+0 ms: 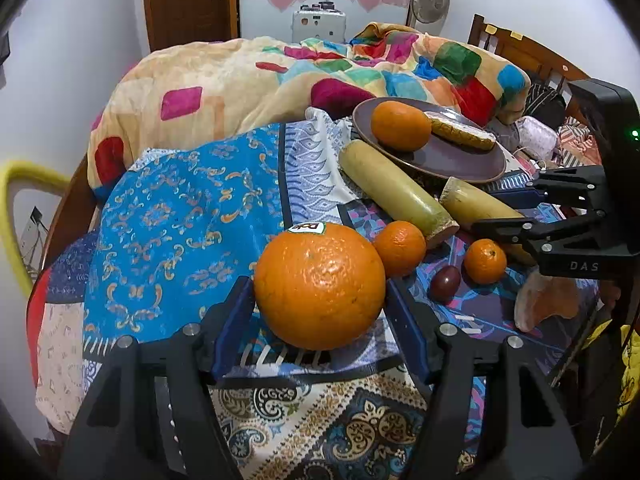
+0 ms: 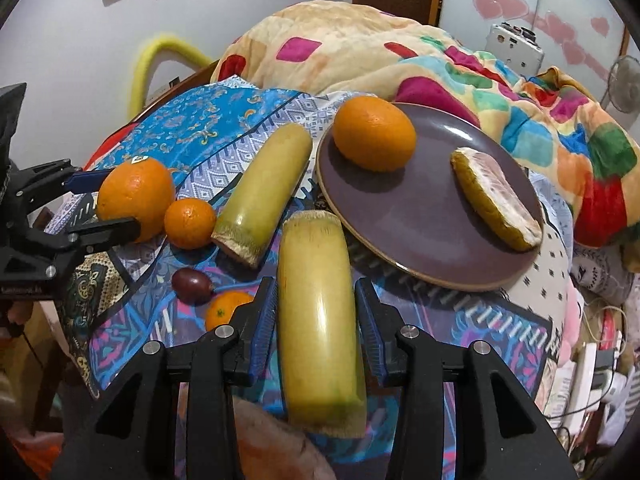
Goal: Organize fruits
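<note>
The right gripper (image 2: 316, 320) straddled a cane piece (image 2: 320, 320) whose long axis ran straight ahead along the fingers toward the plate (image 2: 400, 216); its far cut end lay just short of the plate's near rim. The jaws stood narrow, the blue pads close at the cane's flanks, though I could not tell whether they pressed. The left gripper (image 1: 320, 300) sat half open around the big orange (image 1: 320, 286), its pads at or just off the skin on either side, so a grip was unclear. Beyond lay a second cane piece (image 2: 264, 188), two small oranges and a dark fruit (image 2: 192, 286), then the plate, which held an orange (image 2: 374, 133) and a wedge (image 2: 496, 198). By my reading, the right hand was nearer the plate.
</note>
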